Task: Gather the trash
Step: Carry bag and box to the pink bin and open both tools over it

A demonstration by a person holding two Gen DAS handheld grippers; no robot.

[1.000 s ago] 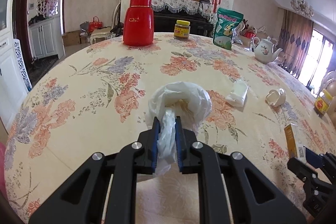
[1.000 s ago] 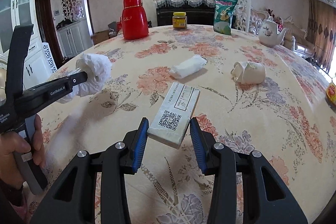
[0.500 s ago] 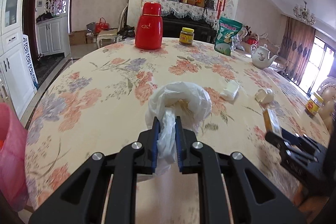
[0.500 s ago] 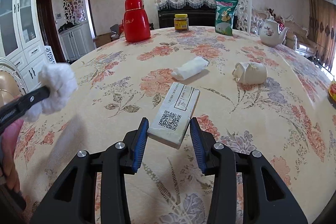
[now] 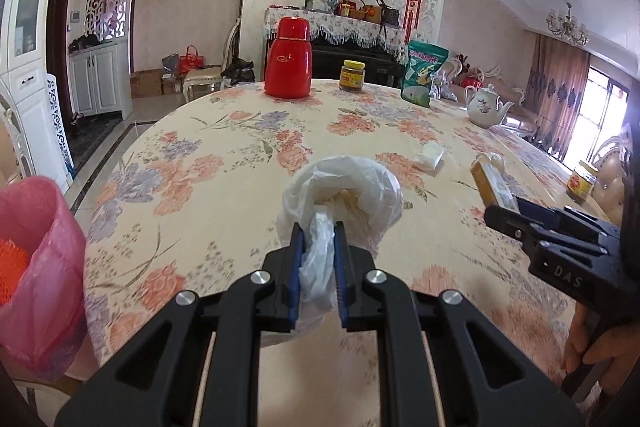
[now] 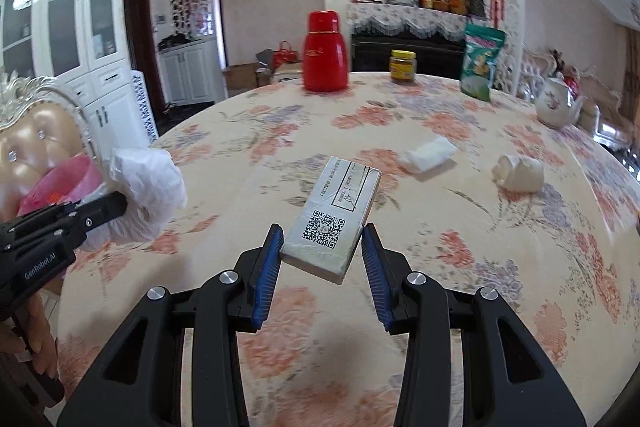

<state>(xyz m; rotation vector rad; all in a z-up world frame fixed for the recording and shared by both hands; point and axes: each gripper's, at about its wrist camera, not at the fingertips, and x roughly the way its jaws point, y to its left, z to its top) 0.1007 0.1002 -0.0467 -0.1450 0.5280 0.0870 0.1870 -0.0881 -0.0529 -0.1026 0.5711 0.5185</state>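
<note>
- Our left gripper (image 5: 317, 247) has its fingers clamped tight on the twisted neck of a crumpled white plastic bag (image 5: 344, 195), held in the air above the near edge of the table (image 5: 224, 163).
- Our right gripper (image 6: 320, 253) holds a small flat box (image 6: 334, 219) with a square code printed on it; the fingers press its two long sides, and it is tilted, clear of the cloth.
- So two pieces of trash are in hand, but neither is dropped yet. The pink-lined bin (image 5: 36, 267) stands off the table's left edge, with something orange already inside.
- Left on the table, as far as we can see: a folded white tissue (image 6: 430, 154) and a crumpled paper cup (image 6: 520, 173) lying on its side, near each other on the right half.
- The bag looks thin, wrinkled and puffed out, with something pale inside; it should crush easily. The box looks stiff, with worn corners.
</note>
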